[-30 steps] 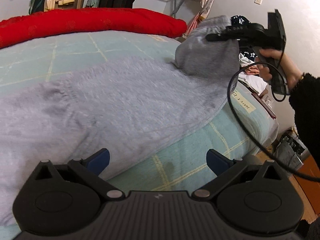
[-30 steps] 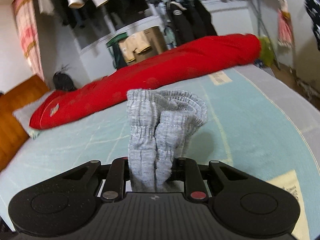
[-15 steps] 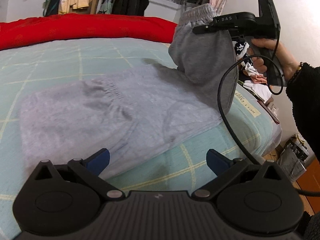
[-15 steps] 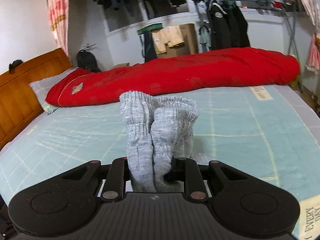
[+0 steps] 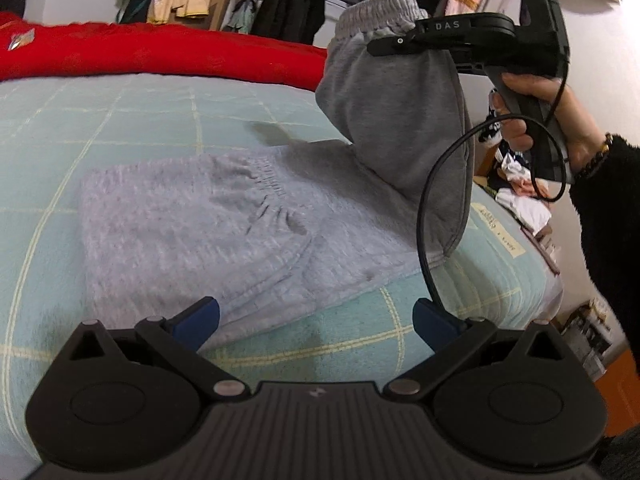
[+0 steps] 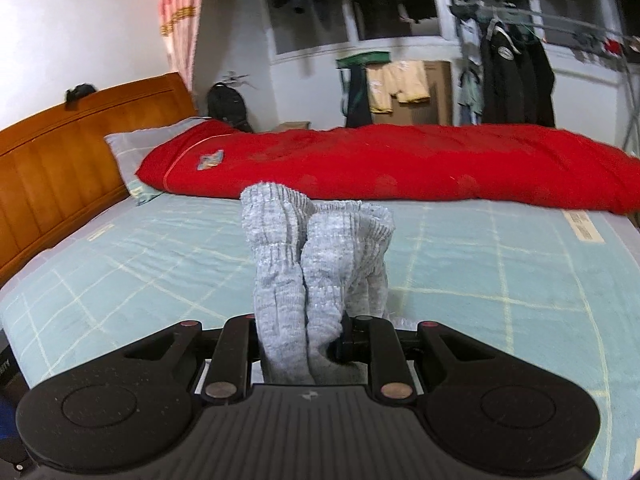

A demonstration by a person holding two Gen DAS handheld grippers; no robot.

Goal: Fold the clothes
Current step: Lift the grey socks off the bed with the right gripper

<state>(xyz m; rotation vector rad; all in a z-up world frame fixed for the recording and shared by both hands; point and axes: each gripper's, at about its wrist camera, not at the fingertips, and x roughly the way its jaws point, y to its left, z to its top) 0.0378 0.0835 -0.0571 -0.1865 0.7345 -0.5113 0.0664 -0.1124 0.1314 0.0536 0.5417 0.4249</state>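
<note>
Left wrist view: the left claw (image 5: 316, 320) sits at the bottom of the frame with its blue fingers (image 5: 200, 316) spread wide and nothing between them. Beyond them, grey trousers (image 5: 208, 232) lie flat across the centre of the frame on a bed (image 5: 120, 120) covered with a pale green sheet with light yellow grid lines. In the upper right, the right claw (image 5: 384, 42) pinches the trousers' cuffs and holds the leg end raised above the bed; the fabric hangs down from it to the flat part. A hand (image 5: 536, 116) in a black fuzzy sleeve grips the handle, and a black cable (image 5: 424, 216) loops below it. A red quilt (image 5: 160, 54) lies along the far edge of the bed. Hanging clothes (image 5: 288, 4) line the white wall at the top of the frame.

Right wrist view: the right claw (image 6: 308, 344) at the lower centre is pressed onto the ribbed cuffs (image 6: 316, 248), which stand upright between its fingers. The bed (image 6: 500, 264) fills the middle of the frame, with the quilt (image 6: 400, 164) across its far side. A wooden headboard (image 6: 68, 140) and a grey pillow (image 6: 140, 140) occupy the left. A pink curtain (image 6: 180, 12) hangs at the upper left, and a clothes rack (image 6: 516, 76) stands at the upper right.
</note>
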